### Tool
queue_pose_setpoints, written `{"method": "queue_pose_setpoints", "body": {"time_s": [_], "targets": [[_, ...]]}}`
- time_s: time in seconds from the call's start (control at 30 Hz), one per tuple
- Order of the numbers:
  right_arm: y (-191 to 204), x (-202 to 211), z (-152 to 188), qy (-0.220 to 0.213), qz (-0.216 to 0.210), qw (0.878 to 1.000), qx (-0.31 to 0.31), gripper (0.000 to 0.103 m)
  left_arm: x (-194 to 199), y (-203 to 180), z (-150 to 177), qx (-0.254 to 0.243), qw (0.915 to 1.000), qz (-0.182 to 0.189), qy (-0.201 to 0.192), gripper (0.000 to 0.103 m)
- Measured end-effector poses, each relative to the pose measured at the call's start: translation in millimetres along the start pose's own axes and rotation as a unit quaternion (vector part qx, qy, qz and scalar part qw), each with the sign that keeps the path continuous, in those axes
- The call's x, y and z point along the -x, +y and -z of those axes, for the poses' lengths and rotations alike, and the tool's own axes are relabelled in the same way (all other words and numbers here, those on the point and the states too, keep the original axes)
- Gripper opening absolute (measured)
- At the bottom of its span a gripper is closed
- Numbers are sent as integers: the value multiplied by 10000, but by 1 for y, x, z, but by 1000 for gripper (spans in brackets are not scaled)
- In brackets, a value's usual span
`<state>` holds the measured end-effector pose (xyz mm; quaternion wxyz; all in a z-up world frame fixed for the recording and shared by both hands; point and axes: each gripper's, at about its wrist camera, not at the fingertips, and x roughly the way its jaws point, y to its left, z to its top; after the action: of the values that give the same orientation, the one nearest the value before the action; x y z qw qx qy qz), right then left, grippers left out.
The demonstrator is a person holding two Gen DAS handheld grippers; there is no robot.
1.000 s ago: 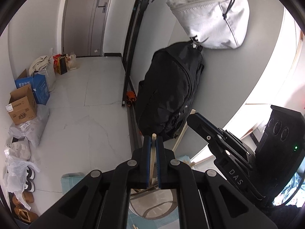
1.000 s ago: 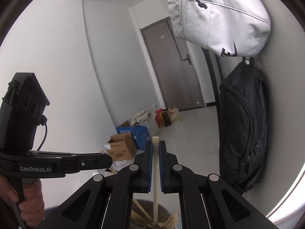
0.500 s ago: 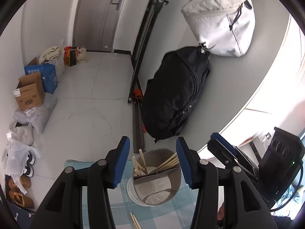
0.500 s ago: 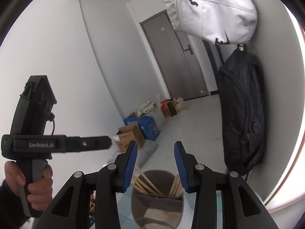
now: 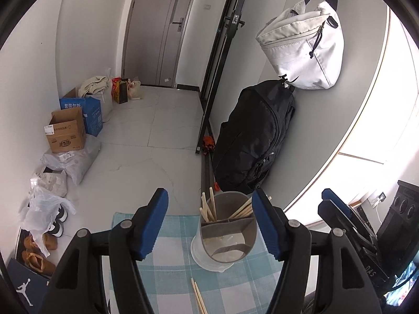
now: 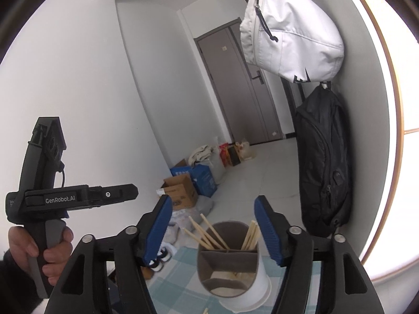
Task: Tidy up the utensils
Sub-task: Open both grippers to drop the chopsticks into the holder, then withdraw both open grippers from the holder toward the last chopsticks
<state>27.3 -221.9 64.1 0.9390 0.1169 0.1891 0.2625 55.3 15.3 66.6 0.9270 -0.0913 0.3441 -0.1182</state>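
A grey divided utensil holder [image 5: 227, 238] stands in a white cup on a blue checked cloth [image 5: 170, 274]. Several wooden chopsticks [image 5: 209, 209] lean in its far compartments. Two loose chopsticks [image 5: 197, 297] lie on the cloth in front of it. My left gripper [image 5: 209, 193] hangs above and in front of the holder. Its jaws are opening, with nothing between the blue pads. The right wrist view shows the holder [image 6: 227, 261] and chopsticks [image 6: 205, 233] below my right gripper [image 6: 213, 200], jaws opening, empty. The left gripper [image 6: 132, 192] shows at the left, held by a hand [image 6: 39, 248].
A black backpack [image 5: 256, 136] and a white bag [image 5: 306, 55] hang on the wall behind the holder. Cardboard boxes [image 5: 68, 133], plastic bags and shoes line the floor at the left. The right gripper [image 5: 324, 200] sits close on the right of the holder.
A second ago each gripper was shut on a chopstick over the holder. Both have let go and widened, the chopsticks now stand in the holder, and both grippers have drawn back.
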Motion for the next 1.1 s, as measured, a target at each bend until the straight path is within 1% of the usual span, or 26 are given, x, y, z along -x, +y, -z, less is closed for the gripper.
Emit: {"method": "queue_pose_setpoints", "body": {"time_s": [0.03, 0.1, 0.13, 0.17, 0.27, 0.43, 0.63, 0.73, 0.93, 1.0, 1.1], "targets": [[3, 2, 1, 10, -7, 10000, 31, 69, 1, 0, 1, 3, 10000, -24, -10, 63], [8, 7, 4, 30, 2, 10000, 75, 72, 5, 0, 6, 7, 9999, -93, -42, 68], [10, 9, 5, 32, -3, 10000, 81, 74, 8, 0, 8, 14, 9999, -113, -64, 72], [12, 11, 7, 34, -1, 10000, 74, 77, 11, 0, 11, 27, 9998, -157, -111, 74], [16, 16, 11, 42, -10, 10000, 48, 80, 18, 1, 19, 10, 9996, -219, -183, 74], [26, 24, 21, 90, 23, 9999, 127, 87, 22, 4, 30, 44, 9993, -316, -189, 75], [34, 30, 35, 185, 19, 9996, 196, 94, 21, 5, 49, 47, 9989, -437, -177, 77], [37, 30, 44, 251, 36, 9994, 236, 96, 20, 6, 60, 11, 9989, -429, -186, 77], [37, 23, 68, 578, 102, 9979, 269, 100, 8, 13, 84, 53, 9982, -564, -197, 78], [36, 17, 79, 758, 143, 9966, 273, 100, 3, 17, 93, 112, 9983, -534, -191, 78], [34, 7, 96, 1053, 212, 9938, 296, 100, -5, 26, 108, 219, 9979, -588, -168, 78]]}}
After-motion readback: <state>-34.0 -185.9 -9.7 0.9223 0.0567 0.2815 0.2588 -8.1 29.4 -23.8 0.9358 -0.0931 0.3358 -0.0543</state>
